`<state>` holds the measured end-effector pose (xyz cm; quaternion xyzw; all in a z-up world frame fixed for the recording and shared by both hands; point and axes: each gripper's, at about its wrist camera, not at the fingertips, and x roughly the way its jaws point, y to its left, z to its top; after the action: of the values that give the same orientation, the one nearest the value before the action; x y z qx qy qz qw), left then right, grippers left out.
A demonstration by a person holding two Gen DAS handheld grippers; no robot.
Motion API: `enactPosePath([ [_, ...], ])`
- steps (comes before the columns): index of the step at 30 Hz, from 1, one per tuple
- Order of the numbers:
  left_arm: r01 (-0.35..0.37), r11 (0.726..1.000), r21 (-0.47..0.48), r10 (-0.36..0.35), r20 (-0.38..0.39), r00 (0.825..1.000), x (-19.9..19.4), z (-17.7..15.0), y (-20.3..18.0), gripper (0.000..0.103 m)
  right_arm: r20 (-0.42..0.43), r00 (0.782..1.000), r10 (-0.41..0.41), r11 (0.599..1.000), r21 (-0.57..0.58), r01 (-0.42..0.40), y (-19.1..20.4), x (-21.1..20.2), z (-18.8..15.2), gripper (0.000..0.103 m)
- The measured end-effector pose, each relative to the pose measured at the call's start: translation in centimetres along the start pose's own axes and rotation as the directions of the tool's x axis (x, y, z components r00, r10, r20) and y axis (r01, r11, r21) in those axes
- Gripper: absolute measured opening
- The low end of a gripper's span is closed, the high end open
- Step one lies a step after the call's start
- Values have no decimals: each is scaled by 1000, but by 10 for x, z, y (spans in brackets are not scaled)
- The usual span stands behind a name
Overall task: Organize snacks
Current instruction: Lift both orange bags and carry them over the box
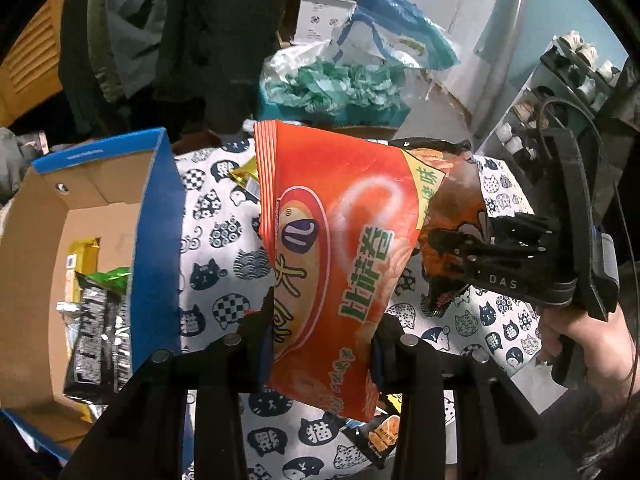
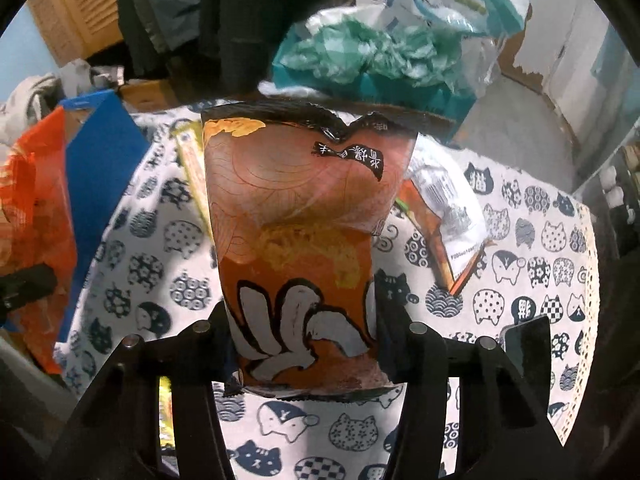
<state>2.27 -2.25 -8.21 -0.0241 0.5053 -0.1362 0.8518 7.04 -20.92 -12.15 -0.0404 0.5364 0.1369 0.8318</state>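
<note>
My left gripper (image 1: 320, 344) is shut on an orange-red snack bag (image 1: 336, 248) and holds it above the table, just right of the blue cardboard box (image 1: 156, 216). My right gripper (image 2: 304, 332) is shut on a brown-orange snack bag (image 2: 296, 220), also lifted above the table. In the left wrist view the right gripper (image 1: 452, 256) and its brown bag (image 1: 452, 200) hang to the right of the red bag. In the right wrist view the red bag (image 2: 36, 208) shows at the far left, in front of the box (image 2: 100, 172).
The box holds a black-and-white bag (image 1: 100, 340), a green bag (image 1: 110, 278) and a yellow pack (image 1: 82, 252). On the cat-print cloth (image 2: 520, 264) lie a silver-and-orange bag (image 2: 452, 216), a yellow pack (image 2: 192, 164) and a small dark pack (image 1: 376, 436). Plastic bags (image 1: 332, 84) stand behind.
</note>
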Motion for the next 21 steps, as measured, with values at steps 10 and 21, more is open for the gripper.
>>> enactPosePath([
  [10, -40, 999, 10, 39, 55, 998, -31, -3, 8, 38, 63, 997, 35, 999, -19, -34, 23, -31, 9, 52],
  [21, -70, 998, -2, 70, 108, 992, -57, -5, 23, 38, 99, 992, 80, 996, -39, -77, 49, -50, 18, 52],
])
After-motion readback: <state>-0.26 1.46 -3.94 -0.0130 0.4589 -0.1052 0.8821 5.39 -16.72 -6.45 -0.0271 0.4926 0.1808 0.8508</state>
